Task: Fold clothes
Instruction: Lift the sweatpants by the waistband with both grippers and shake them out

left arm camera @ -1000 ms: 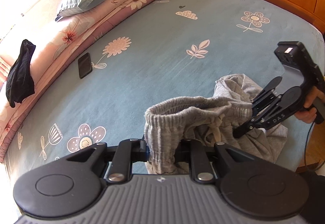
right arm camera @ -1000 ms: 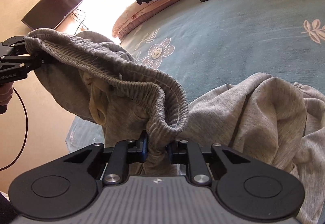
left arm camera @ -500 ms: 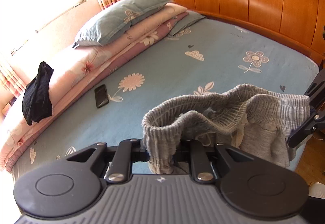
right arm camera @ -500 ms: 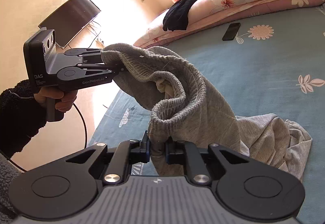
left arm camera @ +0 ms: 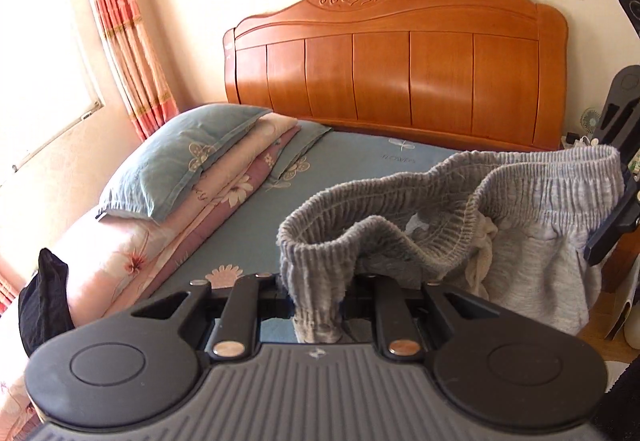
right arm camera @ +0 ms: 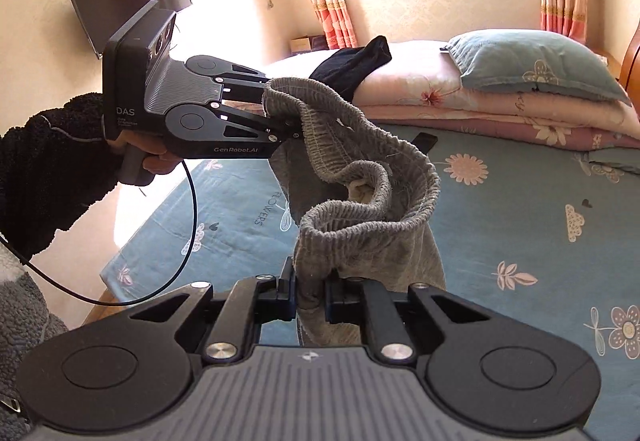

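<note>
In the left wrist view, your left gripper [left arm camera: 316, 287] has its fingers clenched on the stretchy waistband of the gray sweatpants [left arm camera: 532, 253]. The waistband hangs open like a loop, up in the air over the bed [left arm camera: 360, 157]. Its far end goes to your right gripper [left arm camera: 612, 237] at the right edge, which pinches it there. A cream drawstring [left arm camera: 482, 249] dangles inside the loop. Behind the pants you see the wooden headboard [left arm camera: 400, 81]. On the left side of the bed, a blue pillow [left arm camera: 180, 157] lies on top of folded pink quilts [left arm camera: 240, 181]. A black cloth [left arm camera: 44, 301] hangs over the near end of the quilts. A striped curtain [left arm camera: 124, 33] hangs by the window.

In the right wrist view, your right gripper [right arm camera: 310, 299] has its fingers clenched on the waistband of the sweatpants [right arm camera: 360, 225], and the gray cloth hangs down between them. Your left gripper [right arm camera: 280, 113] holds the other end, up and to the left. Your left hand [right arm camera: 152, 157] in a dark fuzzy sleeve [right arm camera: 48, 169] grips its handle, and a black cable [right arm camera: 188, 241] loops down from it. The pants hang above the blue flowered sheet [right arm camera: 540, 241]. A dark phone [right arm camera: 424, 141] peeks out from behind the waistband.
</note>
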Demonstrator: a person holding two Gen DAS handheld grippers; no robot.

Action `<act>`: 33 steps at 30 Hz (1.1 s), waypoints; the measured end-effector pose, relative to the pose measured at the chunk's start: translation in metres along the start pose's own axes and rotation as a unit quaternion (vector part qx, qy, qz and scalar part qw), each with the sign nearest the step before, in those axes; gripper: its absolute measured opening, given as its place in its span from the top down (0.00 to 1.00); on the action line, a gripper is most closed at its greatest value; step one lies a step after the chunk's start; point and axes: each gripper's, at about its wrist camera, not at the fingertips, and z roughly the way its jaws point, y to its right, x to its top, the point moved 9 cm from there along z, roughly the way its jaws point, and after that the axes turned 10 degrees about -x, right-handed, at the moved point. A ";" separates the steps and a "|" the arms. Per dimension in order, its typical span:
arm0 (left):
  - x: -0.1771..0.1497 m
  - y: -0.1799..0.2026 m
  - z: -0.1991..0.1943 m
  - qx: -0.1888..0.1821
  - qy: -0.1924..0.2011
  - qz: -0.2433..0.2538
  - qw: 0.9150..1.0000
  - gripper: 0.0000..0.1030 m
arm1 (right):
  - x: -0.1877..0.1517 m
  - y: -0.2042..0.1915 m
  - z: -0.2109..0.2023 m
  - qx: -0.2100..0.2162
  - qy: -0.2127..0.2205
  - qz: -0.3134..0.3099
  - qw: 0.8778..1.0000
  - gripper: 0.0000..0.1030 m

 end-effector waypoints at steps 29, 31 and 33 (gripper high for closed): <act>0.200 -0.002 -0.177 0.065 0.206 0.111 0.970 0.84 | 0.156 -0.106 -0.211 -0.024 0.237 -0.033 0.971 0.87; 0.206 0.000 -0.170 0.056 0.207 0.115 0.970 0.84 | 0.159 -0.103 -0.214 -0.028 0.238 -0.028 0.970 0.87; 0.205 -0.001 -0.150 0.043 0.199 0.109 0.973 0.84 | 0.157 -0.096 -0.210 -0.032 0.231 -0.016 0.972 0.87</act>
